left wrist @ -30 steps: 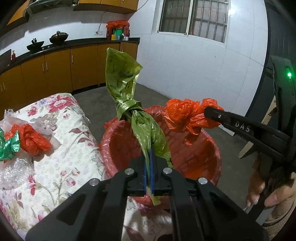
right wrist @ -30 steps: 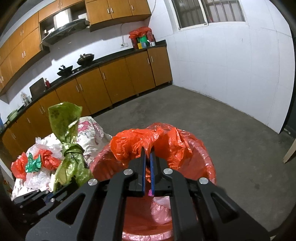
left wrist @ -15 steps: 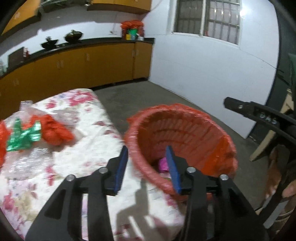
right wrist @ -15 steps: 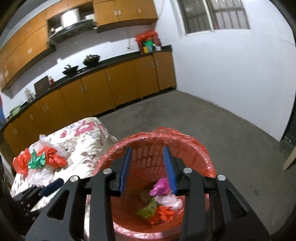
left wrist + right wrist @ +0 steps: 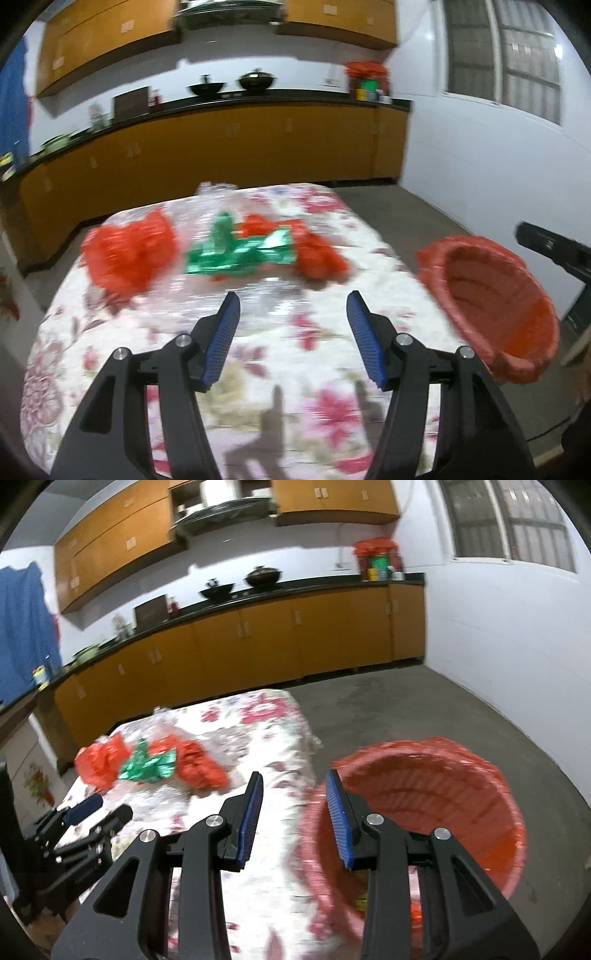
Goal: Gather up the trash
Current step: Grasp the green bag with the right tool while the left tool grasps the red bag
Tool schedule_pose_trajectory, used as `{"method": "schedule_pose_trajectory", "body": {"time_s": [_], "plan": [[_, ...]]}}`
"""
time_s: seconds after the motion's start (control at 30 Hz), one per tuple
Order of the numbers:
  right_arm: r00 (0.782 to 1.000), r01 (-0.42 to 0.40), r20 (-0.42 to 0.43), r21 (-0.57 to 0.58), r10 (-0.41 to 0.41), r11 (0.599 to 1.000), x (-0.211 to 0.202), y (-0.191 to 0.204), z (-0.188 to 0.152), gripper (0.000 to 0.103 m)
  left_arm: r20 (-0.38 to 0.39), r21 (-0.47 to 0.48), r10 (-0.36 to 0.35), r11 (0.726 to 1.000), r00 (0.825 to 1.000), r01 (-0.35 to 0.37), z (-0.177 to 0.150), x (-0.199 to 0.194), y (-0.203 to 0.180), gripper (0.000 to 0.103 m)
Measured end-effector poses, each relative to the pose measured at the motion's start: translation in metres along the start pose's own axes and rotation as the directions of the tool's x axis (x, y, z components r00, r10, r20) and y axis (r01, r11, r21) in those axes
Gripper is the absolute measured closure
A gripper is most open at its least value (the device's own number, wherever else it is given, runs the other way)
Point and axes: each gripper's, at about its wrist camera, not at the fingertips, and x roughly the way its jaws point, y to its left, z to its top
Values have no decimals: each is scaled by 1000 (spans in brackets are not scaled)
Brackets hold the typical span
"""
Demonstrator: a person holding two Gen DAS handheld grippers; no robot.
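We see the kitchen cabinets [image 5: 280, 635] running along the far wall at twelve o'clock, wood-coloured under a dark countertop [image 5: 295, 587] that carries two dark pans. Nearer to us stands the worktop [image 5: 280, 354], covered in a floral cloth. Beside it at three o'clock in the left wrist view sits the red basket [image 5: 491, 295], lined with red plastic; in the right wrist view it lies at four o'clock, with a few bits of coloured trash just visible low inside, partly hidden by the claw.

On the far part of the worktop, around eleven o'clock, the remaining trash lies together: a red plastic bag [image 5: 129, 254], a green foil wrapper [image 5: 240, 254] touching it on the right, and a second red bag [image 5: 317, 254] just beside that. Blur hides finer detail.

Our left claw [image 5: 293, 332] hangs over the worktop with its jaws wide apart, having just been opening, nothing between the blue pads. Our right claw [image 5: 293, 812] hangs over the basket's near rim, jaws parted and empty too; they have just been opening as well
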Motion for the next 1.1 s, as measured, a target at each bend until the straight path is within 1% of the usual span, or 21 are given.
{"method": "schedule_pose_trajectory", "body": {"time_s": [0.13, 0.37, 0.6, 0.63, 0.73, 0.83, 0.93, 1.1], "plan": [[999, -30, -12, -45, 30, 999, 6, 23, 0, 66, 4, -53, 48, 997, 999, -48, 6, 3, 34, 43], [997, -62, -41, -75, 59, 995, 22, 49, -2, 66, 14, -119, 109, 987, 994, -106, 13, 6, 72, 45], [987, -146, -83, -105, 138, 984, 46, 88, -2, 65, 13, -160, 192, 969, 981, -187, 5, -3, 114, 45], [984, -160, -91, -107, 151, 981, 51, 95, 0, 59, 13, -164, 197, 967, 980, -193, 3, -4, 117, 45], [978, -194, -99, -135, 182, 972, 65, 118, 2, 49, 14, -180, 224, 959, 975, -218, -2, -7, 134, 44], [974, -218, -108, -173, 201, 961, 79, 139, 2, 44, 18, -191, 241, 953, 970, -234, -4, -9, 148, 43], [969, -233, -129, -197, 210, 952, 99, 158, 2, 42, 21, -205, 259, 946, 966, -249, -4, -9, 162, 40], [970, -227, -143, -250, 196, 941, 129, 181, 1, 37, 24, -229, 271, 938, 962, -259, -2, -8, 182, 39]]}}
